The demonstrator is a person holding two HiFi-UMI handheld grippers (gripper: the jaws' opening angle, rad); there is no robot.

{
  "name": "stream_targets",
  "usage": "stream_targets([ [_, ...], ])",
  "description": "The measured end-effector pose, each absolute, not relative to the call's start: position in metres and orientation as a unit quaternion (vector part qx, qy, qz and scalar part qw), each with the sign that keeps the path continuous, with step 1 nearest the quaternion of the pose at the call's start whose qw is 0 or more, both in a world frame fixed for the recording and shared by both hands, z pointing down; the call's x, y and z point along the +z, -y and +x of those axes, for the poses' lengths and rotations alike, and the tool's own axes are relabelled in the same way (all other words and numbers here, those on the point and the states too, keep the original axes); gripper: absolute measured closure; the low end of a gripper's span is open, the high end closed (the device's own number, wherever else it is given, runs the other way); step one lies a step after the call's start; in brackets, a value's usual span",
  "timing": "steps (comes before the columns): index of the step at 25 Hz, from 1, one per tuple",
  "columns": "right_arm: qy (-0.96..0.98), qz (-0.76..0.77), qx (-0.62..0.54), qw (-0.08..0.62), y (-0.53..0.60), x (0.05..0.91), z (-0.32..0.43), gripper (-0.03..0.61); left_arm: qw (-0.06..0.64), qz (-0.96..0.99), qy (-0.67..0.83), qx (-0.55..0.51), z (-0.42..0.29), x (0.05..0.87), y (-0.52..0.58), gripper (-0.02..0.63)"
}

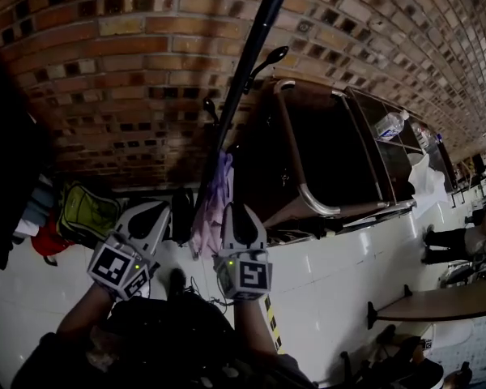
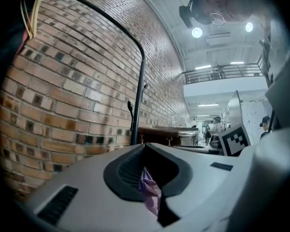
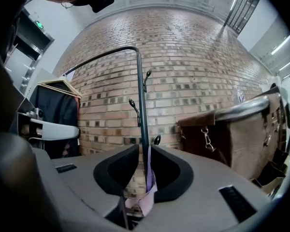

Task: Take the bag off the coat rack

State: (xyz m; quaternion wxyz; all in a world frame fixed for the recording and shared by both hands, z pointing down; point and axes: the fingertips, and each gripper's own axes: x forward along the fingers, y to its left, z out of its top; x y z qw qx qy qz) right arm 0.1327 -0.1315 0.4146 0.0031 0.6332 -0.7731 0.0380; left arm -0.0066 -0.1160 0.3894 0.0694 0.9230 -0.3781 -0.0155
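Observation:
A black coat rack pole (image 1: 245, 75) with hooks stands before the brick wall. A lilac cloth bag (image 1: 213, 205) hangs low against it. In the head view my left gripper (image 1: 155, 213) sits just left of the bag and my right gripper (image 1: 241, 215) just right of it. The left gripper (image 2: 147, 178) is shut on a fold of the lilac bag (image 2: 150, 191). My right gripper (image 3: 142, 161) has a narrow gap between its jaws. The bag's strap (image 3: 146, 192) runs through that gap, and the pole (image 3: 141, 105) shows beyond it.
A brown leather cart with a metal frame (image 1: 308, 193) stands right of the rack, a water bottle (image 1: 391, 124) on it. A green backpack (image 1: 87, 213) and dark hanging clothes (image 1: 8, 160) are at left. A table (image 1: 437, 302) and a seated person (image 1: 462, 241) are at right.

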Motion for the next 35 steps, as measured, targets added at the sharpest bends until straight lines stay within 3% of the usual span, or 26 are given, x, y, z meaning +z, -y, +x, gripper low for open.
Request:
stream_targets([
  [6,0.796,0.602,0.056,0.027,0.169,0.440,0.129,0.437,0.069,0.919,0.389,-0.006,0.005,0.404,0.141,0.580],
  [17,0.810,0.578,0.066,0.069,0.224,0.474,0.125,0.370,0.063,0.913,0.402,-0.014,0.020,0.406,0.182,0.580],
  [26,0.795,0.594,0.056,0.113,0.261,0.511,0.114,0.367,0.072,0.916,0.394,-0.010,0.017,0.413,0.211,0.580],
  [35,0.780,0.611,0.085,0.105,0.276,0.523,0.124,0.379,0.093,0.920,0.381,-0.005,0.017,0.424,0.241,0.580],
])
